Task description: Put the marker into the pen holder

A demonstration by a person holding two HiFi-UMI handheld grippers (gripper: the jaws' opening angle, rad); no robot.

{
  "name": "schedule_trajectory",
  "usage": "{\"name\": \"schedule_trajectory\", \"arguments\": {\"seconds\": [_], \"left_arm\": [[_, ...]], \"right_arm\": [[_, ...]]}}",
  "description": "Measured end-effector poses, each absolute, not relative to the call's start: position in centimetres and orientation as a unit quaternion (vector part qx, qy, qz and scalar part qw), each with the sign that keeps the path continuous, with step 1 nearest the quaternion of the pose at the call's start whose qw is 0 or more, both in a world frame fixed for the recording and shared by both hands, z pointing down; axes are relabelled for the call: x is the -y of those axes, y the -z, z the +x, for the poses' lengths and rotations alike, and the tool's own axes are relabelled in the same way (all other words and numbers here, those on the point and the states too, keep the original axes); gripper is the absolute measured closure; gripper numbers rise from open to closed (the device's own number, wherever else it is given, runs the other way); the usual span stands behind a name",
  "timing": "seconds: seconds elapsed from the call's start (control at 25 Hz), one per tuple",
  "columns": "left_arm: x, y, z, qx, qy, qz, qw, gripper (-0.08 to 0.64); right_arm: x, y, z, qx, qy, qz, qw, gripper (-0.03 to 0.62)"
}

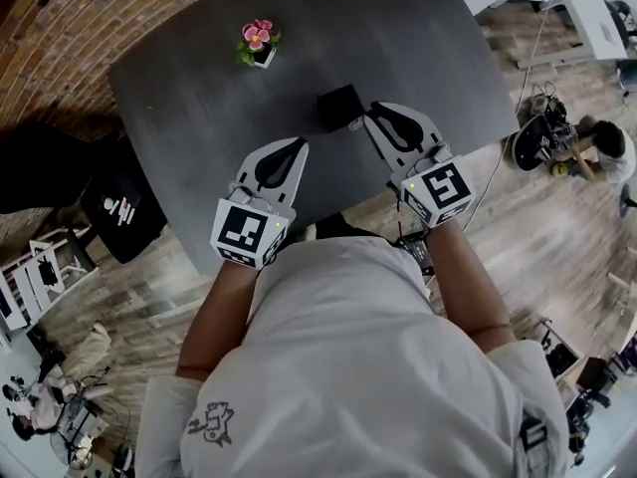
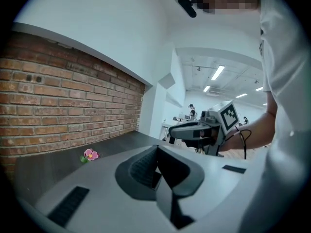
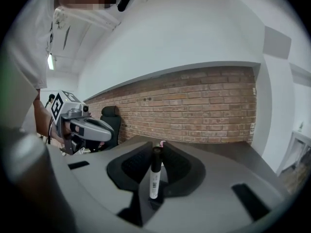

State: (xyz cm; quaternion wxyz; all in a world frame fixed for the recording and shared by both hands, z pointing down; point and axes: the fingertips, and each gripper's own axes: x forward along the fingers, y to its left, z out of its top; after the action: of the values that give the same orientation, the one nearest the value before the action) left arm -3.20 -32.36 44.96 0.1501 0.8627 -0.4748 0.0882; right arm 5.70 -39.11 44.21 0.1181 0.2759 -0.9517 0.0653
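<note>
A black square pen holder (image 1: 339,106) stands on the dark grey table (image 1: 199,98), just beyond my right gripper (image 1: 370,114). That gripper is shut on a marker (image 3: 154,176) with a white barrel and black cap, held upright between its jaws. The marker's end (image 1: 355,124) pokes out beside the holder in the head view. My left gripper (image 1: 298,145) hovers over the table's near edge, to the left of the right one, shut with nothing in its jaws (image 2: 156,152). Each gripper view shows the other gripper, the right gripper (image 2: 197,130) and the left gripper (image 3: 87,128). Neither shows the holder.
A small white pot with a pink flower (image 1: 258,41) stands at the far left of the table. A black chair (image 1: 121,212) sits by the table's left side, against the brick wall (image 2: 63,106). A person (image 1: 603,153) sits on the wooden floor at the right.
</note>
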Motion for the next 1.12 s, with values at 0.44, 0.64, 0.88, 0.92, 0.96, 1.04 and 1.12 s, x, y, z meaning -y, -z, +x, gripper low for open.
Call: {"name": "schedule_trajectory", "arguments": {"seconds": [0.44,0.64,0.88,0.92,0.96,1.04,1.12], "left_arm": [[34.9,-48.6,-2.0,0.475,-0.111,0.853,0.184,0.549],[35.9,-49.3,-2.2,0.476,-0.118,0.852,0.182,0.549],[36.2,-50.1,-2.6,0.479,-0.124,0.848,0.189,0.549],[36.2,-50.1,-2.4,0.479,-0.125,0.848,0.189,0.549],[36.1,-50.1,-2.2,0.478,-0.126,0.848,0.19,0.549],[36.1,-50.2,-2.1,0.478,-0.127,0.848,0.192,0.549],[35.9,-50.3,-2.1,0.478,-0.129,0.847,0.193,0.549]], "right_arm": [[42.3,-50.0,5.0,0.954,-0.1,0.246,0.142,0.52],[43.0,-52.7,5.0,0.952,-0.112,0.239,0.153,0.52],[43.1,-55.5,4.7,0.948,-0.132,0.235,0.169,0.518],[43.0,-55.9,4.8,0.947,-0.135,0.234,0.173,0.518],[43.0,-56.2,4.9,0.946,-0.139,0.234,0.177,0.518],[43.0,-57.1,5.0,0.942,-0.149,0.233,0.189,0.517],[42.7,-58.1,4.9,0.939,-0.159,0.23,0.2,0.515]]}}
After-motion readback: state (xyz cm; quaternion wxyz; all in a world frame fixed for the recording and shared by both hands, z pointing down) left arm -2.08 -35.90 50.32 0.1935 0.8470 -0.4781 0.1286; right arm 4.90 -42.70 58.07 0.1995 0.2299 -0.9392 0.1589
